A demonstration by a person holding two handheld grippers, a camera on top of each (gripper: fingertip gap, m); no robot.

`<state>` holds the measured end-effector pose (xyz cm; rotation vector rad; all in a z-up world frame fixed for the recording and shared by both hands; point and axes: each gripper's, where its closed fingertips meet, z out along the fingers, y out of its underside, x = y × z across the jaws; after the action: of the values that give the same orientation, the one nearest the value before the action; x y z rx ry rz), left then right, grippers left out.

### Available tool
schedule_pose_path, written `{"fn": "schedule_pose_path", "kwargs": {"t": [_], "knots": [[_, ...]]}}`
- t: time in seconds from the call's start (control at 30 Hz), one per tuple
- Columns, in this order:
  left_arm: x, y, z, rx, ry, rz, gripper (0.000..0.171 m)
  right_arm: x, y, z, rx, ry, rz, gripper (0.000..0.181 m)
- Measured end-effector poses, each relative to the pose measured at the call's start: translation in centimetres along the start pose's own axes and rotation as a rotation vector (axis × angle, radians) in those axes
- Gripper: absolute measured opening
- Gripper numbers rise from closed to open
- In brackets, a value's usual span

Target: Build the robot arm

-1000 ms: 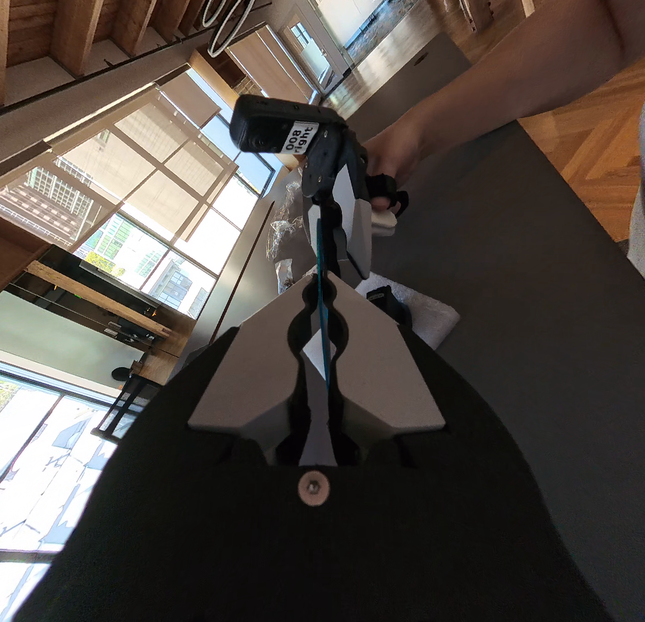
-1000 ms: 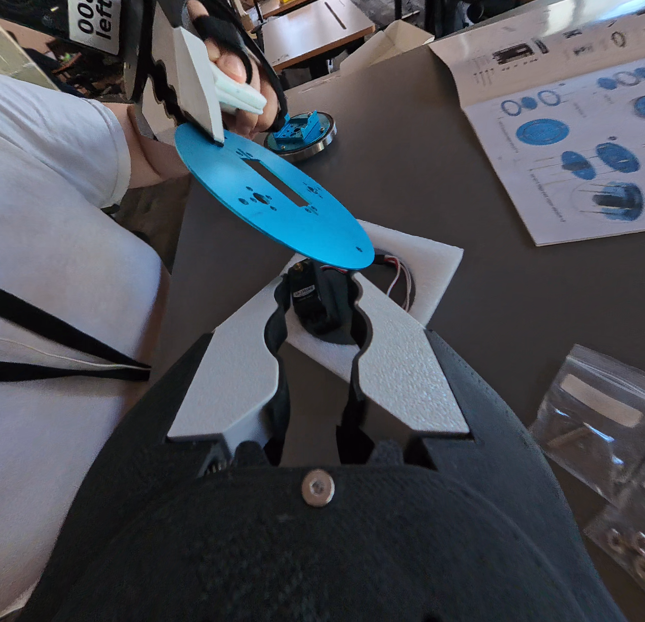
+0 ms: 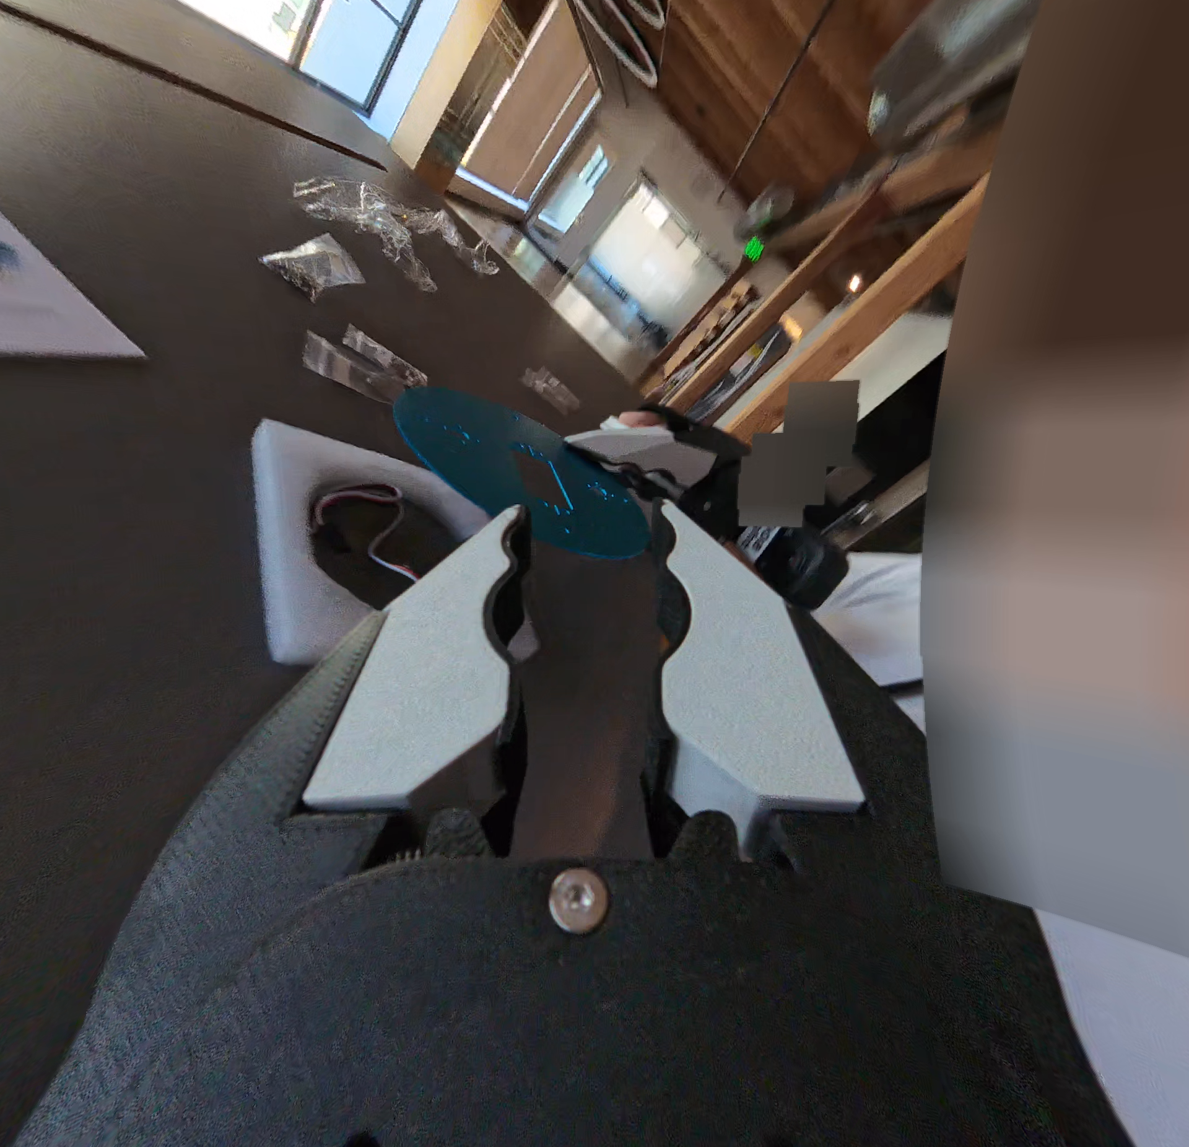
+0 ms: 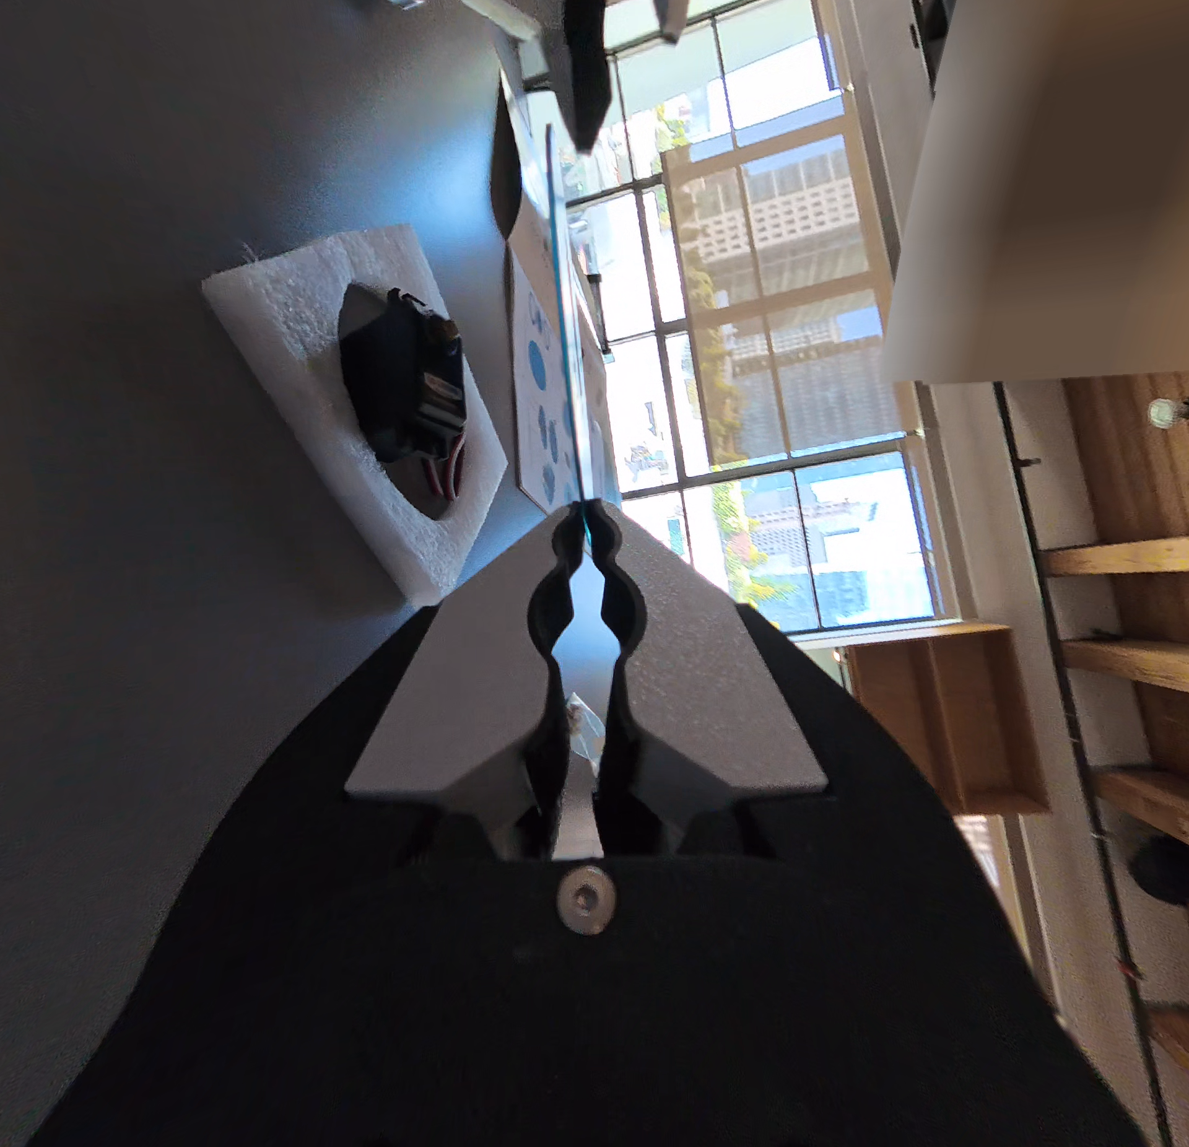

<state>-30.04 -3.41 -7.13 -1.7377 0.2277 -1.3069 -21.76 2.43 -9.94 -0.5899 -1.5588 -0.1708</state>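
Both tongs tilt sideways: right tongs (image 4: 589,524) pinch the blue disc (image 3: 515,472) edge-on, left tongs (image 3: 589,537) gape empty.

We see two wrist cameras, each looking along its own fingers, close and low over the dark table (image 3: 161,215). The left view is tilted, facing across the foam block (image 3: 283,537) toward the windows and ceiling. The right view is rolled sideways, the foam block (image 4: 289,318) to its left. Both views share that block and the blue disc (image 3: 489,466).
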Motion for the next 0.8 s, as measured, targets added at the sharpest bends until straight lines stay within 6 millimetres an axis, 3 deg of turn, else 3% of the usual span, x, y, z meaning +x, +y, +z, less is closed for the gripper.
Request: {"fn": "schedule_pose_path", "kwargs": {"t": [0.13, 0.2, 0.23, 0.27, 0.43, 0.6, 0.67, 0.8], "knots": [[0.2, 1.5, 1.4, 0.035, -0.032, -0.139, 0.04, 0.8, -1.2, -0.7, -0.011, 0.076, -0.042, 0.0], [0.8, 1.5, 1.9, 0.065, -0.014, -0.194, 0.028, 0.9, -1.8, -1.1, -0.006, 0.099, -0.066, 0.001], [0.9, 1.4, 2.0, 0.081, 0.0, -0.209, 0.011, 1.0, -2.0, -1.2, -0.002, 0.114, -0.082, 0.001], [0.9, 1.4, 2.0, 0.084, 0.012, -0.201, 0.009, 1.1, -2.1, -1.4, -0.005, 0.135, -0.09, 0.001], [-0.4, 2.2, 1.8, -0.002, -0.017, -0.17, 0.0, -1.4, -1.4, -1.4, -0.003, -0.043, 0.088, 0.013], [0.3, 2.4, 1.3, -0.028, 0.054, -0.237, 0.0, -2.1, -0.1, -2.7, -0.04, -0.26, 0.519, 0.023], [0.1, 3.1, 1.3, -0.085, 0.045, -0.232, 0.0, -2.1, -0.1, -3.3, -0.006, -0.396, 0.825, 0.024], [-0.6, 3.7, 1.4, -0.122, 0.039, -0.251, 0.0, 0.5, -0.6, -3.6, 0.173, -0.599, 1.482, 0.029]]}}
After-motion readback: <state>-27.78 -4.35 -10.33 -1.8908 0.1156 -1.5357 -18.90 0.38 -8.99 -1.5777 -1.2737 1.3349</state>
